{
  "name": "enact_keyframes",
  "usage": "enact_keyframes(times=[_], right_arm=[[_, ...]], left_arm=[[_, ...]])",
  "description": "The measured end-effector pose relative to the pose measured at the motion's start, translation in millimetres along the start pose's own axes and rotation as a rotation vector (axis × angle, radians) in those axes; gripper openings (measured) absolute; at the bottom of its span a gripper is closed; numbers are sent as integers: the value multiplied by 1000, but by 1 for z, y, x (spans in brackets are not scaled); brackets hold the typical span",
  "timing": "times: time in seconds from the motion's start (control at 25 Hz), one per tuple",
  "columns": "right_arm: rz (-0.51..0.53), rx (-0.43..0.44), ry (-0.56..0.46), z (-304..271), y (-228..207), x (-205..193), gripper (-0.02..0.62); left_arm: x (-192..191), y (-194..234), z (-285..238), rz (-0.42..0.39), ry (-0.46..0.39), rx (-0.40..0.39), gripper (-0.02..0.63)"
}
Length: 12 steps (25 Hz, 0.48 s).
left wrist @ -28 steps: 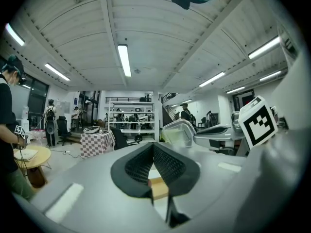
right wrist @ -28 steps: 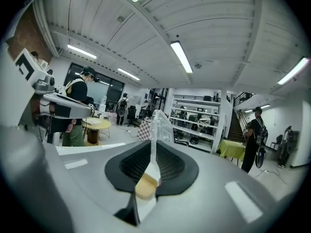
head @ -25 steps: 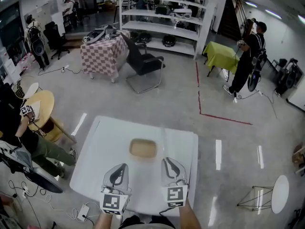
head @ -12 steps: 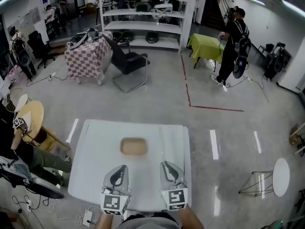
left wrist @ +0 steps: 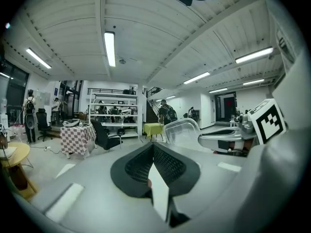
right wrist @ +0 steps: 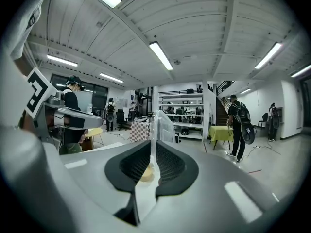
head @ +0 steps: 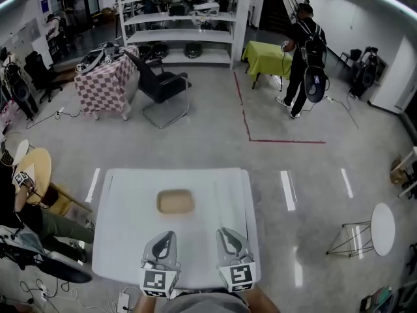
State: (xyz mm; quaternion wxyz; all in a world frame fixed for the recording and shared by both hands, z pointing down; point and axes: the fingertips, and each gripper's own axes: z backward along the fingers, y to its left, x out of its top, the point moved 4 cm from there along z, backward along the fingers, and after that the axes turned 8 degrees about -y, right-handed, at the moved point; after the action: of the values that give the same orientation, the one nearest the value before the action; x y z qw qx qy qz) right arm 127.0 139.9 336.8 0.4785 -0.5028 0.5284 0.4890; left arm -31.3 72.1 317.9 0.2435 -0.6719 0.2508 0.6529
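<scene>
What the clear plastic piece [right wrist: 156, 127] is cannot be made out; it stands upright, pinched between the right gripper's [head: 225, 233] jaws. The tan tray [head: 175, 202] lies ahead of both pairs of jaws, apart from them, on the white surface [head: 124, 240]. Beyond the surface are a shelf rack [head: 176, 18] and a standing person [head: 301, 44]. The left gripper [head: 167, 236] points forward alongside the right one, with its jaws together and nothing between them.

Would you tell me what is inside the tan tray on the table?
Inside the tan tray the head view shows only its plain floor, no contents. The white table beneath it is covered.
</scene>
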Motion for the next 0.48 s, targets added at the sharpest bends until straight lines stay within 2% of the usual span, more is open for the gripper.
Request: enact_keyframes(times=[0.2,0.48], right_arm=[[13,-14,-14,1,-2,-4,40],[15,-26,40,13,-6,-16,40]], left_arm=[[-5,5,-4,4,13,-9,12],[-9,-1,-2,13,27,-18,12]])
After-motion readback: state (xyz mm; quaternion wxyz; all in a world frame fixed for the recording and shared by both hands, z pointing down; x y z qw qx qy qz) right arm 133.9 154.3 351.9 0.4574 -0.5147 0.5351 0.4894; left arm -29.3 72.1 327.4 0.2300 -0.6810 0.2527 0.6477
